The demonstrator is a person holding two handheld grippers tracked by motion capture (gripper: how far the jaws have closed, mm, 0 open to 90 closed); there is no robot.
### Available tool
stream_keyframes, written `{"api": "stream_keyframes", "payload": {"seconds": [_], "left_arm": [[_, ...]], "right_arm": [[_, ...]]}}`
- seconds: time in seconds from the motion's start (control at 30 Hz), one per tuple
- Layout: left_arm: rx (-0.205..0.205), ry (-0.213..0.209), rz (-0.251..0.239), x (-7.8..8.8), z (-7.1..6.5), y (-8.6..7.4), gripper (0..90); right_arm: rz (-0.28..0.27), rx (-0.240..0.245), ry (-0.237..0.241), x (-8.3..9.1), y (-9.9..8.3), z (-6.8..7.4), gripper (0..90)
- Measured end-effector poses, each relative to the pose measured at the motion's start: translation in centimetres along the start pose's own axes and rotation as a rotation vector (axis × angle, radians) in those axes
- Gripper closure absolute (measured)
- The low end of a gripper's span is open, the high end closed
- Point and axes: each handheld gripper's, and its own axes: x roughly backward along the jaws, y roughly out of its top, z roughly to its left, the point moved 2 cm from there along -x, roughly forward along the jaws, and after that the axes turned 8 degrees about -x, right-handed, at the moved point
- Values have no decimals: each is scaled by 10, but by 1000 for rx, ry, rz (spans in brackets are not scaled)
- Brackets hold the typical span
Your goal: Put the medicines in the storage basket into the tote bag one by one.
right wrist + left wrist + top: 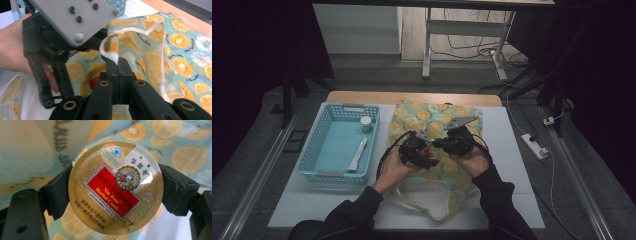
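While one round candy tin sits pinched by its rim between the jaws of the left hand-held gripper, the right hand-held gripper has its jaws pressed together on the white-trimmed edge of one orange-print fabric bag, lifting it just beside the left one. Off to the left hand-held gripper's outer side on the worktop, one blue basket holds two things: one small jar and one white tube.
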Motion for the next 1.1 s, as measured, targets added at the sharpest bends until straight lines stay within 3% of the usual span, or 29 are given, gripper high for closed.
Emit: {"api": "stream_keyframes", "payload": {"seconds": [0.63, 0.93, 1.1], "left_arm": [[21, 79, 68, -25, 21, -10, 195], [16, 71, 62, -32, 24, -10, 188], [-5, 61, 60, -28, 19, -7, 107]], "right_arm": [[23, -5, -9, -11, -7, -7, 900], [34, -10, -11, -16, -10, -9, 900], [24, -8, -13, -15, -9, -9, 900]]}}
